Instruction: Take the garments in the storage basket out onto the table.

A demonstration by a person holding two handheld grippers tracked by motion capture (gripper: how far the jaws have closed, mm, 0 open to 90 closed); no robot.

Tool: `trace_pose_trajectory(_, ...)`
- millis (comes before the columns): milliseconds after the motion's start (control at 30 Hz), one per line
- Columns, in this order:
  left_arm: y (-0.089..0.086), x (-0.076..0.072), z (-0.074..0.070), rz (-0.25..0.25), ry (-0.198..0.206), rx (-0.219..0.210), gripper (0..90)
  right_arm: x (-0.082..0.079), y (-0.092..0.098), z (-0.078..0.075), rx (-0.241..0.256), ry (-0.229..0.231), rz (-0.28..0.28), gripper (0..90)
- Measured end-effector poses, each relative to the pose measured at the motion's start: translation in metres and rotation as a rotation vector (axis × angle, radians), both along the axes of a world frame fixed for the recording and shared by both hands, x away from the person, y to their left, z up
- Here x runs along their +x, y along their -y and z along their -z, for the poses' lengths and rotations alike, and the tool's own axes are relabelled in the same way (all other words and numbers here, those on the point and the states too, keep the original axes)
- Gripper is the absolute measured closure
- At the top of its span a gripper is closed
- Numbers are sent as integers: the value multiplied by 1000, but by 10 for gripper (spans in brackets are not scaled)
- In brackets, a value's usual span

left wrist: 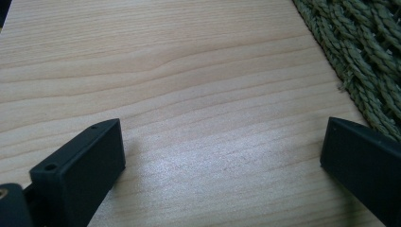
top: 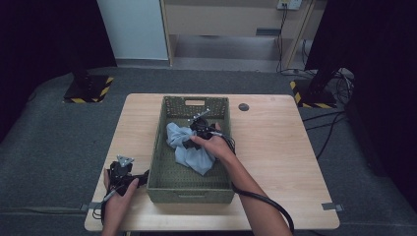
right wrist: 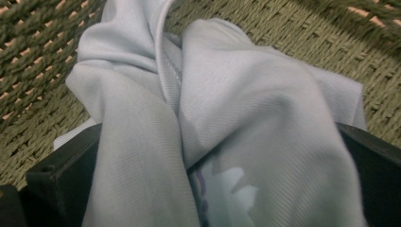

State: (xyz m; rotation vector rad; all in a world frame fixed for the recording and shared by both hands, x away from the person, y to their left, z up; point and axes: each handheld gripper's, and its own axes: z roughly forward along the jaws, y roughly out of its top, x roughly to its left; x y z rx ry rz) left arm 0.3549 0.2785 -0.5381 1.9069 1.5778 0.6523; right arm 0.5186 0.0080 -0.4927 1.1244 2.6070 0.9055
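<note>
A pale blue-grey cloth [top: 193,153] lies crumpled inside an olive woven basket [top: 155,147] on the middle of the wooden table [top: 275,147]. My right gripper [top: 189,140] reaches down into the basket. In the right gripper view the cloth [right wrist: 236,94] bulges between its wide-apart jaws, so the right gripper [right wrist: 217,151] is open, over the basket's woven floor [right wrist: 28,56]. My left gripper [top: 125,169] rests near the table's front left, just left of the basket. The left gripper [left wrist: 222,142] is open over bare wood [left wrist: 189,71], and the basket wall [left wrist: 364,56] is at the right.
A small dark round disc [top: 243,106] sits on the table behind the basket's right corner. Bare table stretches to the right of the basket. Two stand bases with yellow-black stripes [top: 88,89] [top: 314,93] stand on the floor beyond the table, with cables at the right.
</note>
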Motion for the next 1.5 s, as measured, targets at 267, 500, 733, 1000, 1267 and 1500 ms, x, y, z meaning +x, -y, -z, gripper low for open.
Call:
trace_pose_trajectory(267, 0, 0, 0, -1, 1, -1, 0, 2, -3, 4, -12, -24, 2, 3)
trace_pose_trajectory(500, 0, 0, 0, 0, 0, 0, 0, 2, -4, 6, -25, -30, -3, 3)
trace_pose_trajectory(733, 0, 0, 0, 0, 0, 0, 0, 1, -5, 8, -34, -36, -4, 3)
trace_pose_trajectory(1000, 0, 0, 0, -2, 2, -2, 0, 1, -8, 11, -60, -42, -26, 52)
trace_pose_trajectory(1267, 0, 0, 0, -2, 2, -2, 0, -2, -10, 9, -57, -59, -81, 251)
trace_pose_trajectory(1500, 0, 0, 0, -2, 2, -2, 0, -7, -8, 1, -32, -67, -103, 504)
